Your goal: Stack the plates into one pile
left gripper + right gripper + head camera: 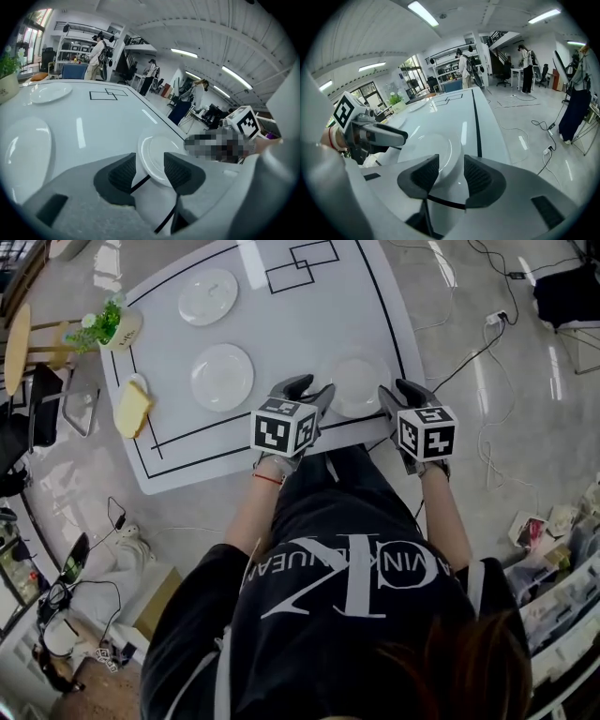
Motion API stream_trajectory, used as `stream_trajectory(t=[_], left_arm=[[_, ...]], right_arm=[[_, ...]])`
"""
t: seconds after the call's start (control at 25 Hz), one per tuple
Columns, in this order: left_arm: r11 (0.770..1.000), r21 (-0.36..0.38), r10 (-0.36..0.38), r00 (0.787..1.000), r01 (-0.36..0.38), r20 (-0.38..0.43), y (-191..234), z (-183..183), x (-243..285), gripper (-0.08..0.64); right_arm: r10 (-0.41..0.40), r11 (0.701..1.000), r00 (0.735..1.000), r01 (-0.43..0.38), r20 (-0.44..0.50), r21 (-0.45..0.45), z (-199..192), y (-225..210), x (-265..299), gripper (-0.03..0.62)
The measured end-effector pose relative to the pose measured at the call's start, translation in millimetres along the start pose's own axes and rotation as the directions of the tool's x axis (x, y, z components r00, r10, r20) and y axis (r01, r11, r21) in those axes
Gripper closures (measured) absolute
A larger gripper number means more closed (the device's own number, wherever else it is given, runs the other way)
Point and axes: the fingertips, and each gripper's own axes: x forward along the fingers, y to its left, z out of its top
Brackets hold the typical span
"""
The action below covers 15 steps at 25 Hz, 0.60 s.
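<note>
The left gripper [312,388] and right gripper [401,393], jaws wide and gripping nothing, flank the nearest plate [359,385] at the table's [309,324] front edge, seemingly poised to take its rim, since the middle plate [222,377] and far plate [208,296] lie unstacked beyond.

Parted jaws before white plate [436,148]
</note>
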Motion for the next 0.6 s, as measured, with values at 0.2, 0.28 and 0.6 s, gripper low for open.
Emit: stream_trajectory(t=[0.2, 0.28, 0.6], left_arm=[[0.998, -0.036, 0.041, 0.997, -0.043, -0.061, 1.9, -10.4, 6.2, 0.365], [0.997, -0.042, 0.054, 0.996, -0.057, -0.069, 3.6, -10.7, 8.1, 0.370], [0.992, -0.094, 0.080, 0.995, -0.085, -0.058, 1.2, -9.7, 10.6, 0.365]], right_arm=[[0.020, 0.999, 0.998, -0.023, -0.055, -0.046, -6.6, 5.4, 5.7, 0.429], [0.027, 0.998, 0.998, -0.030, -0.061, -0.055, -5.1, 4.3, 5.7, 0.430], [0.036, 0.998, 0.998, -0.039, -0.051, -0.053, -5.8, 4.1, 5.8, 0.446]])
